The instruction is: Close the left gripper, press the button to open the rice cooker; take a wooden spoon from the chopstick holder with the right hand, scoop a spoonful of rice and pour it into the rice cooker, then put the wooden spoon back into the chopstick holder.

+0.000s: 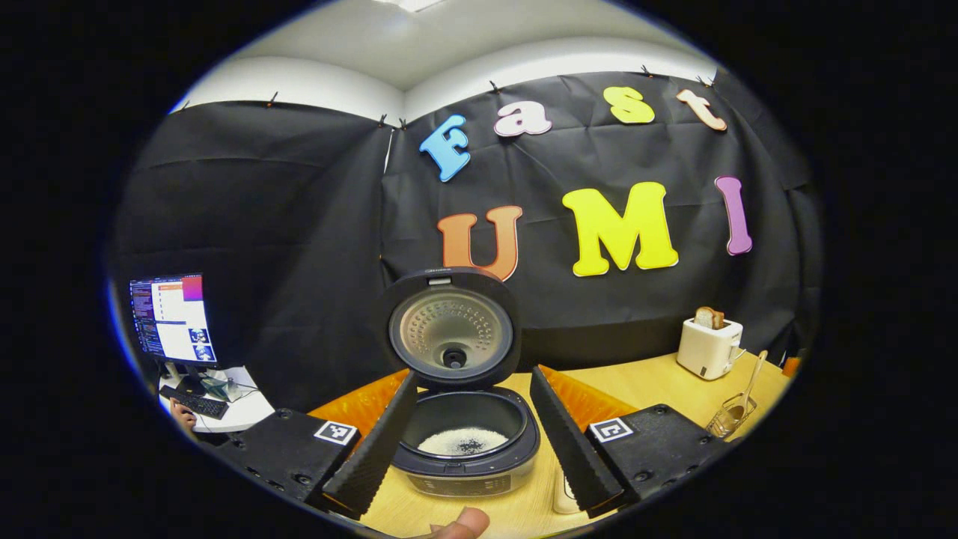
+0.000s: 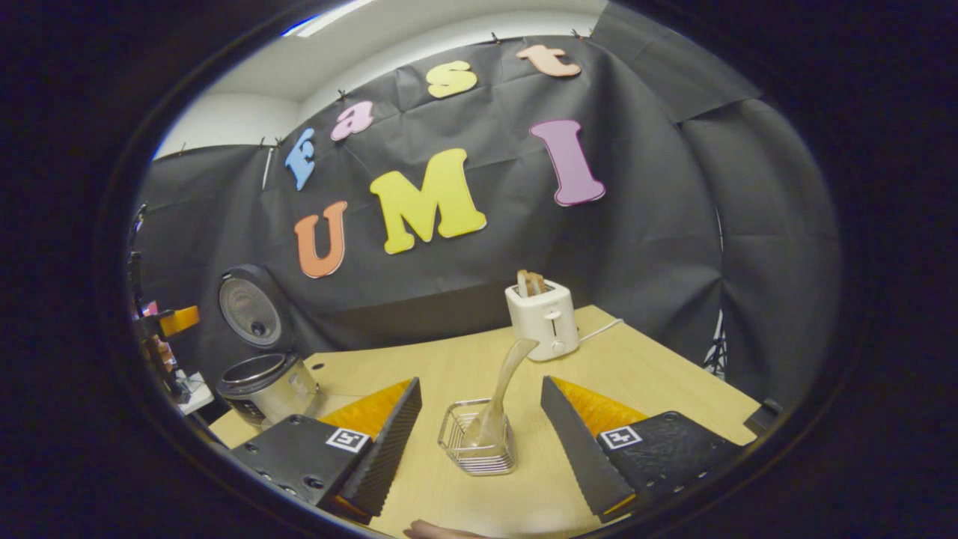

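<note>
The rice cooker [image 1: 464, 457] stands open straight ahead of my left gripper [image 1: 474, 374]. Its lid [image 1: 453, 333] is upright and white rice [image 1: 462, 440] lies in the pot. The left gripper is open, its fingers either side of the cooker and apart from it. In the right gripper view the cooker [image 2: 266, 385] sits at the far left. A pale wooden spoon [image 2: 509, 378] stands handle-up in the wire chopstick holder [image 2: 479, 445], between the fingers of my open right gripper [image 2: 480, 382], untouched. The holder [image 1: 732, 415] and spoon [image 1: 752, 382] also show at the table's right.
A white toaster [image 1: 709, 346] with bread stands at the back right of the wooden table [image 1: 644, 382]; it is behind the holder [image 2: 545, 318]. A monitor [image 1: 172, 318] and keyboard sit on a side desk to the left. A small white object [image 1: 561, 494] lies partly under my left gripper's finger.
</note>
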